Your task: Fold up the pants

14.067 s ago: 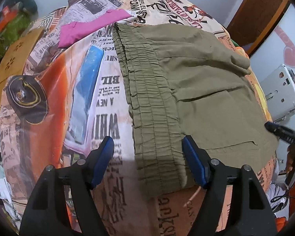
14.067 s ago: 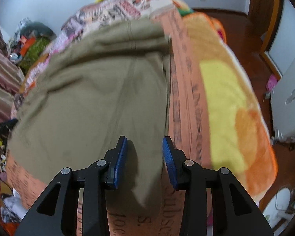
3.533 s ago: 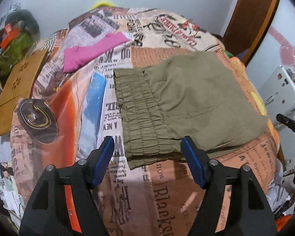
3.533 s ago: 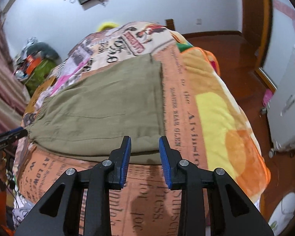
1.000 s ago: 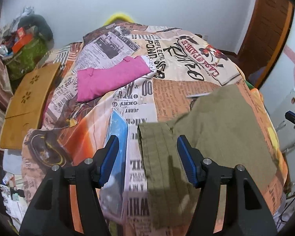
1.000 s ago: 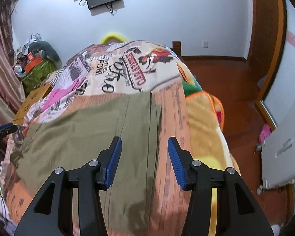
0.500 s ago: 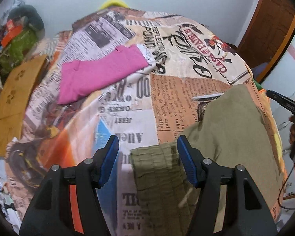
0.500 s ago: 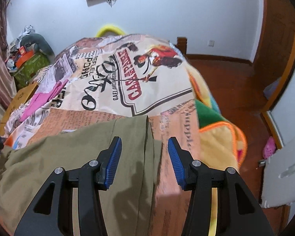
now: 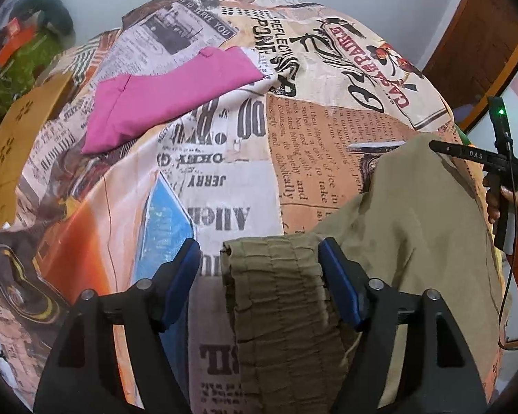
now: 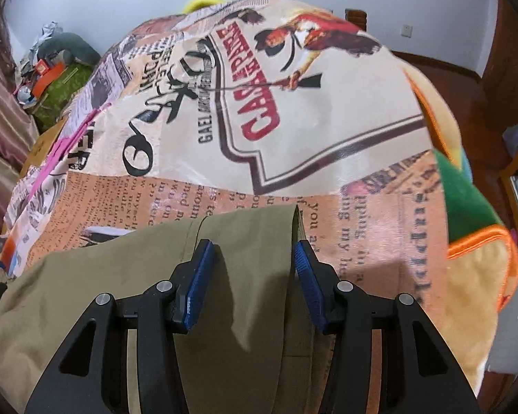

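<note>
Since a second ago we have carried the near edge of the olive pants (image 9: 414,227) further up the bed (image 9: 224,158), so the gathered elastic waistband (image 9: 279,296) now sits between the spread blue pads of our left tool (image 9: 259,272), and the smooth folded hem end (image 10: 252,238) between those of our right tool (image 10: 253,269). Both tools stand wide and grip nothing, so we judge this fold laid. Next we should press the soft, creased cotton flat, clear of the pink garment (image 9: 166,93) on the slick printed bedspread.
</note>
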